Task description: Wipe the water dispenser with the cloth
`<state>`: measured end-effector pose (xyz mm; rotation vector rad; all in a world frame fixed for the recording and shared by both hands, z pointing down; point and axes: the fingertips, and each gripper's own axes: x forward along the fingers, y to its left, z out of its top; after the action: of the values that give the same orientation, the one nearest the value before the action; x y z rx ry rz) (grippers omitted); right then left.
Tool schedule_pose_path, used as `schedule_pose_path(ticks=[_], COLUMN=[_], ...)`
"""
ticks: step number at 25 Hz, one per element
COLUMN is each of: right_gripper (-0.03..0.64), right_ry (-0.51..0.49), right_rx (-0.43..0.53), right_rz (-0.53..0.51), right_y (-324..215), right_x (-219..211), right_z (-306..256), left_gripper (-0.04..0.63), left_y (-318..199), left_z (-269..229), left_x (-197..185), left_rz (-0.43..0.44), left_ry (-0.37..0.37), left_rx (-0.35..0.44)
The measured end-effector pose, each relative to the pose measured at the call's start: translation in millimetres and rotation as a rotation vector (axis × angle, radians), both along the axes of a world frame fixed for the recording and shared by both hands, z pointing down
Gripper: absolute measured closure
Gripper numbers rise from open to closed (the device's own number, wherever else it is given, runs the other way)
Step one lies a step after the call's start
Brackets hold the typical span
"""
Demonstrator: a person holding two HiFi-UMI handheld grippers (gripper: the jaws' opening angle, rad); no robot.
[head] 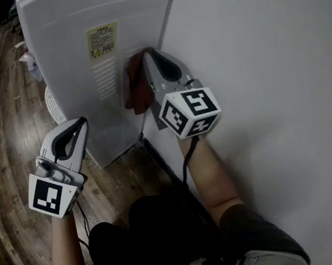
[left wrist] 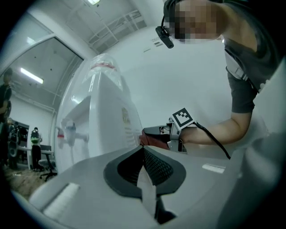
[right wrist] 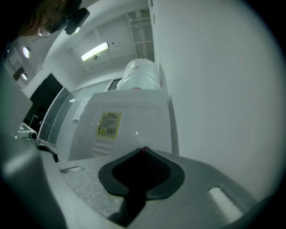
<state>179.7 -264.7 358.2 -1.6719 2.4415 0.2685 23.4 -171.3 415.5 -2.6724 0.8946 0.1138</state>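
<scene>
Person: dark trousers [head: 150, 235] fill the near bottom of the head view, with a bare forearm running up to each tool.
Left claw: the grey left gripper [head: 82, 120] [left wrist: 143, 147] hangs near and to the left, over the brown wooden plank floor [head: 1, 133]. Its jaws are together with nothing between them, and it sits apart from the cabinet.
Right claw: the grey right gripper [head: 147, 52] [right wrist: 143, 149] reaches farther in on the right, close beside the plain white wall [head: 265, 53]. Its jaws are clamped on the cloth, and only a red sliver shows at the tips in its own view.
Cloth: the dark red cloth [head: 138, 90] [left wrist: 154, 141] hangs bunched from the right claw, pressed against the right part of the cabinet's rear panel.
Dispenser: the tall white water dispenser [head: 77, 25] [left wrist: 103, 116] [right wrist: 129, 120] stands far centre, with its back corner up against the wall.
Panel details: a rectangular yellow label [head: 102, 40] [right wrist: 109, 124] sits high on the panel, above a block of horizontal vent slats [head: 104, 79] left of the cloth.
Top: a clear domed water bottle [left wrist: 105, 67] [right wrist: 140, 74] caps the cabinet.
</scene>
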Motion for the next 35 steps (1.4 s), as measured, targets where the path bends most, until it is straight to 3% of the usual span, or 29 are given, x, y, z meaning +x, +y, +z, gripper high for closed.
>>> schedule_pose_path(ticks=[10,14,18,23,28,35], right_gripper=[0.604,0.604,0.604,0.604,0.604,0.604], right_ry=[-0.063,-0.087,-0.118,-0.056,-0.039,0.107], right_rx=[-0.304,-0.441,-0.545,-0.672,-0.736,-0.703], right_rz=[0.011,0.032,0.047,0.077,0.102,0.043], right_y=[-6,-4,-16,-18,0,51], right_x=[9,7,5,6,9,-10], right_z=[215,289,358,435,433,298], left_gripper=[0.577,0.577,0.577,0.577,0.577,0.577], left_y=[-15,-7,-11,-14,-13,16], left_z=[154,210,252,293,284,156], left_x=[-2,-11,-24,-26,-31,-33], left_rz=[-0.024,-0.003,-0.017,-0.023,-0.056,-0.045], left_ry=[-0.084,-0.172,-0.176,-0.173,-0.100,-0.088], left_rx=[-0.224,-0.299,-0.356,-0.425,-0.464,-0.491])
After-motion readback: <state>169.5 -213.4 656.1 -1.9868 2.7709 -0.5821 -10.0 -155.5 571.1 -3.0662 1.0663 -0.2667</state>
